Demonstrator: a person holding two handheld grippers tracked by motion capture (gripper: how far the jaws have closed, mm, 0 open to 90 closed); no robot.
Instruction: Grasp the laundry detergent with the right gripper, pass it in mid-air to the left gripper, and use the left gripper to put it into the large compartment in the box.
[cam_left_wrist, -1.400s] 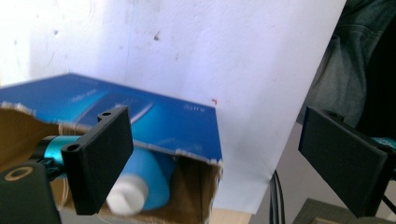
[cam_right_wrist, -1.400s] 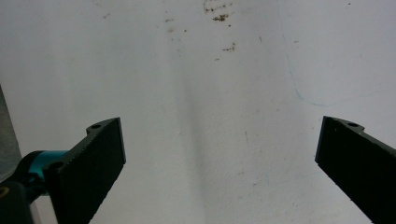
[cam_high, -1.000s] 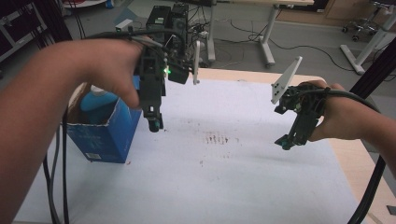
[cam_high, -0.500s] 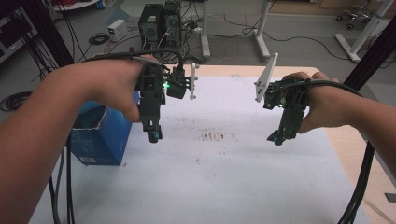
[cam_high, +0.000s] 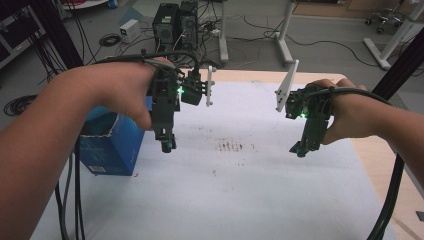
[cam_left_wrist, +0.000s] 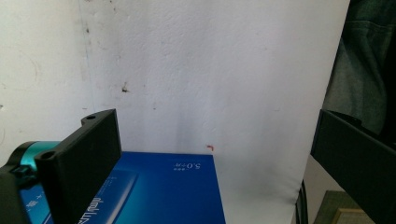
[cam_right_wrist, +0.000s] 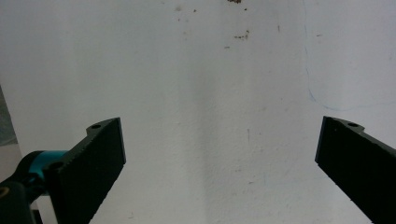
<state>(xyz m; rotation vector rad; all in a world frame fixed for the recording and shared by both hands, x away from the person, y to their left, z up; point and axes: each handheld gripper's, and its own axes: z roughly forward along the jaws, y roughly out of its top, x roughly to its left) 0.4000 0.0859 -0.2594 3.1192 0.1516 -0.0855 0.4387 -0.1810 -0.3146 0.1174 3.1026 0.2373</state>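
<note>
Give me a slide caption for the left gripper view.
Left gripper open above the white table cover, a blue box lying below its jaws.

Even, soft overhead light, no glare. High view slightly soft; the near forearm is blurred. Gripper views sharp on table sheet, faint shadows.

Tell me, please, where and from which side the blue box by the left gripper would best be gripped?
Probably the open top rim of the blue box, from above. It stands upright at the left edge of the white table cover, top flaps open, so a side wall is exposed to clamp. The left gripper, jaws wide apart, hovers beside it.
</note>
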